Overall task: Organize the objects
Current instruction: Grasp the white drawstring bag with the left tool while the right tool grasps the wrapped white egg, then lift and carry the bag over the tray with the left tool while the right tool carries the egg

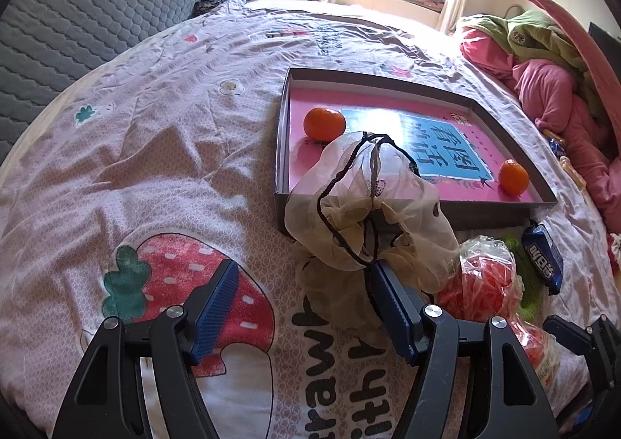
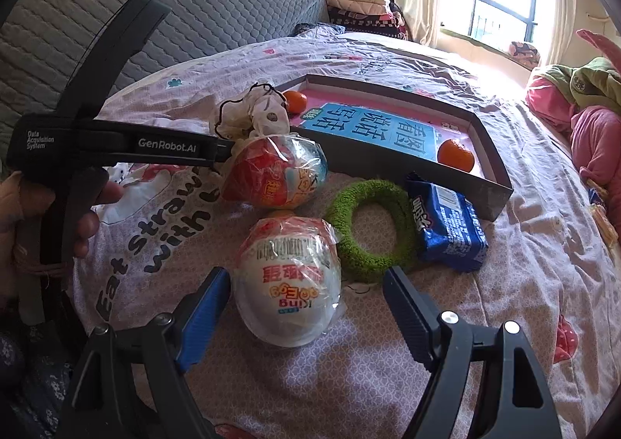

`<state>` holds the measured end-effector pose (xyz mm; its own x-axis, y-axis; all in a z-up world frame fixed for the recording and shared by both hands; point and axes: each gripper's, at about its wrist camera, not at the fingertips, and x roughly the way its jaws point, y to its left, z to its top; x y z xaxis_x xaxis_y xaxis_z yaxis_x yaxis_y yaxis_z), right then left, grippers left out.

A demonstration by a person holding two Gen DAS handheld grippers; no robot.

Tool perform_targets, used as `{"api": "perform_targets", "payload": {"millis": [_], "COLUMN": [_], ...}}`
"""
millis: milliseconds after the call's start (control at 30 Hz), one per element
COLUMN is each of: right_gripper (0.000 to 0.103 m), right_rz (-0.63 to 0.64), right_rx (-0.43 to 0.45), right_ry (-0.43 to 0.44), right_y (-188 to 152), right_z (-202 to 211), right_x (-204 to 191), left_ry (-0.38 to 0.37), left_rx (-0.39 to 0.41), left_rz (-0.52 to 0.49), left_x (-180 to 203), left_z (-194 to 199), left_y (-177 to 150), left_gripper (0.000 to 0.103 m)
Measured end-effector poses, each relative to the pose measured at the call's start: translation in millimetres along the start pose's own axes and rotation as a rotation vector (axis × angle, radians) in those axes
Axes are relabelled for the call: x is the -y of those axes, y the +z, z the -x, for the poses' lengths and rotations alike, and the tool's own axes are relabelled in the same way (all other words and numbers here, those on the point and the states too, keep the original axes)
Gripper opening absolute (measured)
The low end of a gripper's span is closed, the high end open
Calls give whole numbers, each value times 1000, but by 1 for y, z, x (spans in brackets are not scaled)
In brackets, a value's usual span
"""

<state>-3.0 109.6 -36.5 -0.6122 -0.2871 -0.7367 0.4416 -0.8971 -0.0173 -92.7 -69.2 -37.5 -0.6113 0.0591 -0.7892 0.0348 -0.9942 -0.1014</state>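
the right gripper (image 2: 302, 303), jaws standing wide and gripping nothing, is straddling the light, slippery foil-wrapped egg (image 2: 289, 283) lying on the bed (image 2: 388, 380) (grip its widest middle gently), while the left gripper (image 1: 306, 307) is gaping empty beside the soft mesh pouch (image 1: 361, 206).

Two low, close wrist views across the bed, sharing the tray (image 1: 458, 212) (image 2: 493, 183).

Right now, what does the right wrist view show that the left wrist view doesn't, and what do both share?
Only the right wrist view shows the white toy egg between the open right tongs, and the whole green ring. Only the left wrist view shows the open left tongs beside the mesh pouch. Both share the box tray, its two oranges, and the blue snack pack.
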Motion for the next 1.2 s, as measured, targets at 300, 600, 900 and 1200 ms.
{"api": "perform_targets", "payload": {"millis": [300, 600, 900, 1200], "right_gripper": [72, 57, 56, 56], "right_rz": [17, 42, 28, 21], "right_rx": [-3, 1, 12, 23], "right_ry": [1, 2, 19, 14], "right_y": [2, 2, 3, 5], "right_z": [-9, -12, -10, -7], "right_x": [-3, -7, -3, -3], "left_ry": [-32, -54, -103, -141], "left_rx": [5, 5, -6, 28], "left_rz": [17, 25, 5, -9], "left_x": [-2, -1, 6, 8], "left_z": [-12, -18, -23, -7], "left_y": [5, 8, 8, 5], "left_gripper": [72, 65, 26, 14]}}
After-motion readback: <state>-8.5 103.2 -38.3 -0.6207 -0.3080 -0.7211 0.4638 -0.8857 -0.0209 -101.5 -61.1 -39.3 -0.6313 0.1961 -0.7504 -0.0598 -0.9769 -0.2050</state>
